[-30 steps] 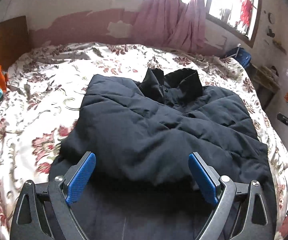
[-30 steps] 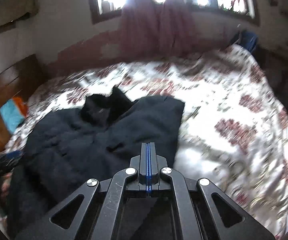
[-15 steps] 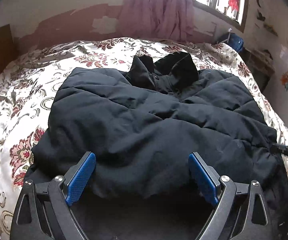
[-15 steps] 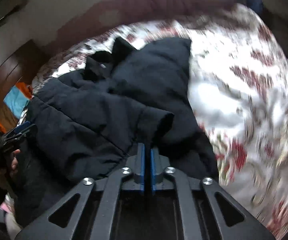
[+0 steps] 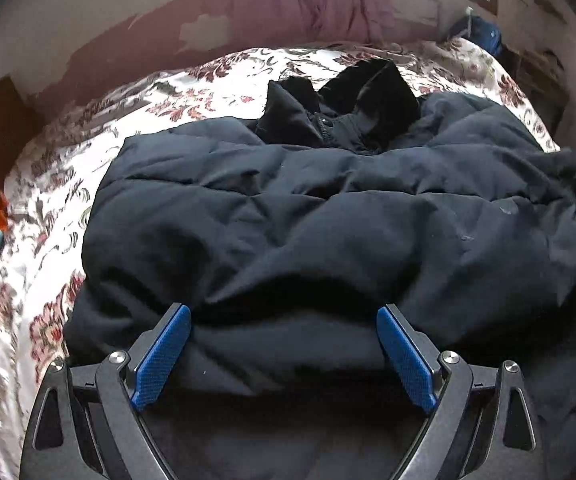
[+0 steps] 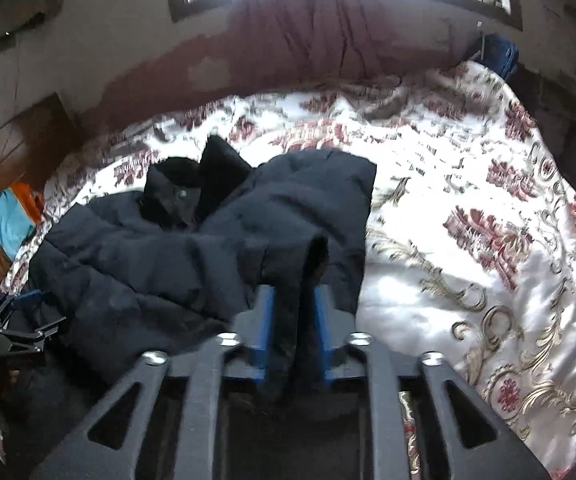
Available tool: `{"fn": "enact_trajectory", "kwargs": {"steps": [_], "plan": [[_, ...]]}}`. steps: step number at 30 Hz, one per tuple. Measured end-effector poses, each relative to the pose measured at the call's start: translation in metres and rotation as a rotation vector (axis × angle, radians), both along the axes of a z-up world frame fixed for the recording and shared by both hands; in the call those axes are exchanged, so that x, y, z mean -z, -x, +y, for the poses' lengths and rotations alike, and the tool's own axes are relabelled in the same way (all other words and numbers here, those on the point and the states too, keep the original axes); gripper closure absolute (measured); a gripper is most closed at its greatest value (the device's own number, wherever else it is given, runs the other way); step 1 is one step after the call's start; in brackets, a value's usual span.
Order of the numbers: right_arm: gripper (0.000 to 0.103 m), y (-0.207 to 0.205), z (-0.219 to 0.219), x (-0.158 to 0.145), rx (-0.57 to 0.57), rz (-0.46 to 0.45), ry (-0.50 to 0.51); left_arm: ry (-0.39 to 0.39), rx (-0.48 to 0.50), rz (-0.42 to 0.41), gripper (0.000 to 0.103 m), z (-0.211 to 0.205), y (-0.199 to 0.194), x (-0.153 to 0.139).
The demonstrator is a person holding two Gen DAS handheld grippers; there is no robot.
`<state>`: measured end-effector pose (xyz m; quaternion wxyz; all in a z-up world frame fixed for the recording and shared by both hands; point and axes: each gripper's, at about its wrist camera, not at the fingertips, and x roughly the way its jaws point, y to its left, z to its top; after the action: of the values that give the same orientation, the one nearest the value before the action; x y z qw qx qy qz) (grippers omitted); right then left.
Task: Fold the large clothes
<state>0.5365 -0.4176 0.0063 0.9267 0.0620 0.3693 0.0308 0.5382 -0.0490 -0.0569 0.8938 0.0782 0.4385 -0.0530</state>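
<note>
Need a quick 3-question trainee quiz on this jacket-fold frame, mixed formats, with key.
1. True or false: the left gripper has its jaws wide apart.
2. What fabric runs between the right gripper jaws? A) pink curtain B) dark jacket C) floral bedspread
3. Fill in: the jacket's collar points toward the ____ with the window.

Key: 1 true; 2 B; 3 wall.

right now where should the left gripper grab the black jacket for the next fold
Probably the thick near hem of the black jacket, where the left gripper already straddles the bulging fold, coming from the near bed edge. The right gripper is opening around the cuff.
</note>
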Motion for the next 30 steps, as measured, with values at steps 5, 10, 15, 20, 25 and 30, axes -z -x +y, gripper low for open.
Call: {"fn": "enact_trajectory", "kwargs": {"steps": [5, 10, 15, 20, 25, 30], "plan": [[0.068, 0.003, 0.028, -0.017, -0.105, -0.08, 0.086, 0.125, 0.048, -0.036, 0.009, 0.009, 0.007, -0.018], [0.068, -0.016, 0.077, 0.006, -0.286, 0.031, 0.137, 0.266, 0.038, -0.054, 0.009, 0.018, 0.0, -0.029], [0.068, -0.032, 0.099, 0.048, -0.31, 0.131, 0.218, 0.107, 0.03, 0.025, 0.009, 0.0, -0.018, -0.007], [0.068, -0.032, 0.104, 0.063, -0.327, 0.111, 0.247, -0.038, 0.031, 0.058, 0.007, -0.019, -0.027, 0.012], [0.065, -0.039, 0.09, 0.044, -0.367, 0.129, 0.17, -0.046, 0.092, 0.116, 0.006, -0.017, -0.038, 0.011], [0.043, -0.082, 0.072, 0.008, -0.311, 0.071, 0.104, 0.038, 0.155, 0.095, 0.006, 0.002, -0.058, -0.024]]}}
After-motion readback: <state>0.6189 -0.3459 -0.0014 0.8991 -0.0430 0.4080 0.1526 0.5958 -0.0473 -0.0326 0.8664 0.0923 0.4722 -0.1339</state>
